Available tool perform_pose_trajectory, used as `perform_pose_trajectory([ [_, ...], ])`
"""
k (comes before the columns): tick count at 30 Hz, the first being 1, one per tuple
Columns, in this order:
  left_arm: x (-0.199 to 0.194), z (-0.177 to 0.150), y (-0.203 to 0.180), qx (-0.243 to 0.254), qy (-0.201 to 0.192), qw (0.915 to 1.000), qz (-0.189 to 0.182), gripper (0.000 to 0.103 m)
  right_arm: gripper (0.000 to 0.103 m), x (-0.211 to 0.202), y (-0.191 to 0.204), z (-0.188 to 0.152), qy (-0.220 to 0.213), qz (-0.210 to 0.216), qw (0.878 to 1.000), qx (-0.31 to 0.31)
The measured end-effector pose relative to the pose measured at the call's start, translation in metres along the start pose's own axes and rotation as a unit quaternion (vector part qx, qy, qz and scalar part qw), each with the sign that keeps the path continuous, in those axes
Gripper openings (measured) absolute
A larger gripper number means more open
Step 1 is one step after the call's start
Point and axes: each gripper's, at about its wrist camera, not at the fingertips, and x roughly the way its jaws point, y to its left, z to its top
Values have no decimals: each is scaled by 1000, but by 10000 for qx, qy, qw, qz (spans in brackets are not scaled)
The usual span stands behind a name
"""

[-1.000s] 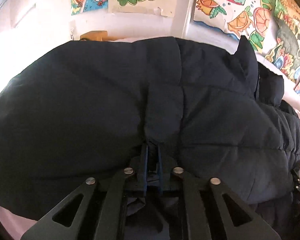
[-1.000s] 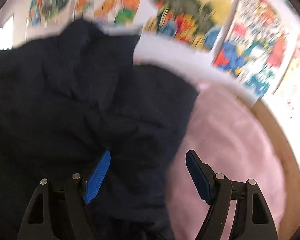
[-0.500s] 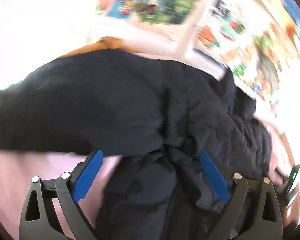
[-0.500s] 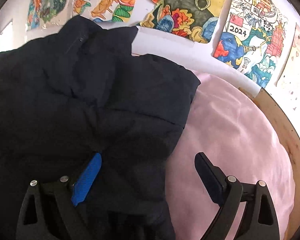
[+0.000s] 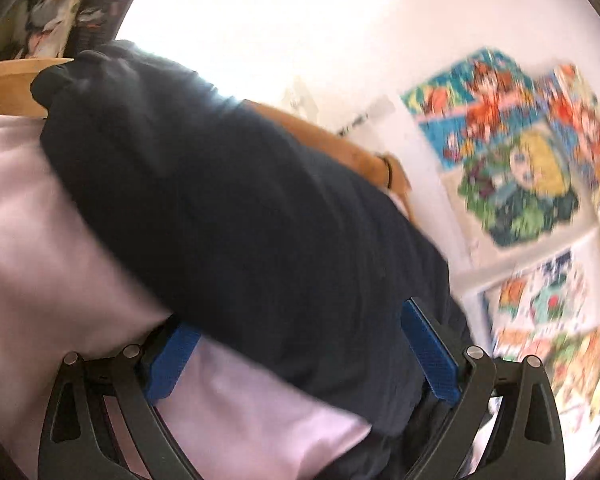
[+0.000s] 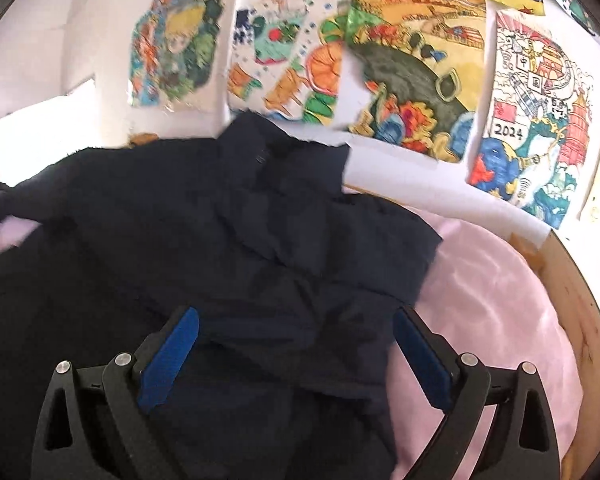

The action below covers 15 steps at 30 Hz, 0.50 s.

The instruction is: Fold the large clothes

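We have both claws released: the left gripper (image 5: 300,354) and the right gripper (image 6: 296,356), whose jaws have just been opening, hover over the dark puffy jacket (image 6: 228,248) on the pink sheet (image 6: 496,292). Its slick, springy quilting could let the 2 folded layers puff apart.

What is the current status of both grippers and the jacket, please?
Left gripper open, jaws just opened, nothing pinched. Right gripper open, jaws just widened, above the dark jacket. Jacket bunched on the pink sheet. Nothing in the way.
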Motion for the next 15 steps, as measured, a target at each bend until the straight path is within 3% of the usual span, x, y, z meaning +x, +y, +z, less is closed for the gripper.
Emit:
perform_pose_trajectory([
  [4,4,19,16,-285,-226,9989,-311,94,100,0,14,-1,86,220,9997,20],
  [6,-2,29,28,-398,-302,9981,-360,87,100,4,21,-4,146,241,9996,-101],
  [8,-6,32,32,-487,-381,9976,-318,59,100,7,24,-5,210,254,9993,-160],
  [9,-8,34,29,-448,-492,9973,-299,51,100,8,25,-7,231,266,9993,-157],
  [10,-14,34,24,-277,-646,9973,-232,33,100,9,25,-8,262,276,9992,-143],
  [11,-15,35,20,-135,-750,9970,-160,20,100,10,24,-9,294,277,9991,-116],
  [13,-27,31,3,396,-1120,9928,-167,14,100,13,22,-10,358,278,9990,-32],
  [15,-42,23,-27,1138,-1520,9815,-239,10,100,15,18,-11,409,284,9987,81],
])
